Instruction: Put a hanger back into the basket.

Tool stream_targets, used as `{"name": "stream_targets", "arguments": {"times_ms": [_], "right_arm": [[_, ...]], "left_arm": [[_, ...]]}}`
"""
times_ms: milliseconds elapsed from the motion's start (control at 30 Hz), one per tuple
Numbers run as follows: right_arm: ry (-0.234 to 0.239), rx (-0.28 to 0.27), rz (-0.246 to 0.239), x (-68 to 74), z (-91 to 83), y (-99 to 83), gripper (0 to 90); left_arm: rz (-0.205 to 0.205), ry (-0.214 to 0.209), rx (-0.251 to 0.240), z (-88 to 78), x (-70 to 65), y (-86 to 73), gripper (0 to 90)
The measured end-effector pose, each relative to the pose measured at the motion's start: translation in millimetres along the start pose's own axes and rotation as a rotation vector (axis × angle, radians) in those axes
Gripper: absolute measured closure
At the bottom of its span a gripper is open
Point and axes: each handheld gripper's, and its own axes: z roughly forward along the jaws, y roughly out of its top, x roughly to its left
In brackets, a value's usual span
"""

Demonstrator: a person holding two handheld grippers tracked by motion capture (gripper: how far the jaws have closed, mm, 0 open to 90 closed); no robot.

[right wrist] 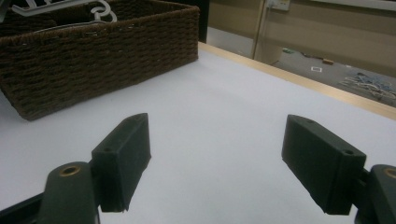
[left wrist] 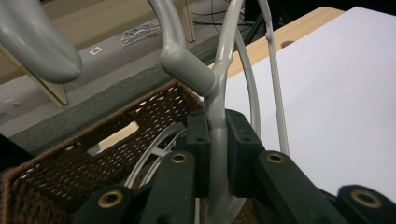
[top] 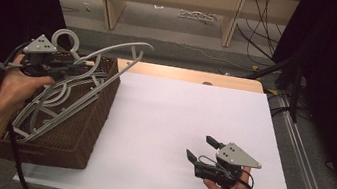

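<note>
Right tongs (top: 200, 148) nearest, low over bare white worktop (top: 177, 126), palm under body, jaws wide apart, nothing between. Left tongs (left wrist: 217, 140) up at basket (top: 75, 131) far-left corner, clamped on stem of grey hanger (top: 112, 53) just below hook; hanger tilted, raised partly over basket rim. Count: one wicker basket, at least three grey hangers, exact number unclear, two tongs.

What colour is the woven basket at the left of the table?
Dark brown: the woven wicker basket shows best in the right gripper view.
</note>
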Motion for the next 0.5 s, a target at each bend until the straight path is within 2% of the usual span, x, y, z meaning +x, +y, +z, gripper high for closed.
{"name": "stream_targets", "arguments": {"times_ms": [200,500], "right_arm": [[0.001,0.000,-0.002,0.4,0.0,-1.0,24.7],[0.005,0.009,0.001,0.9,0.2,-1.9,24.7]], "left_arm": [[-0.017,0.020,0.001,-1.5,14.8,-12.5,81.0],[-0.016,0.035,-0.011,-1.3,25.6,-27.1,81.0]]}}
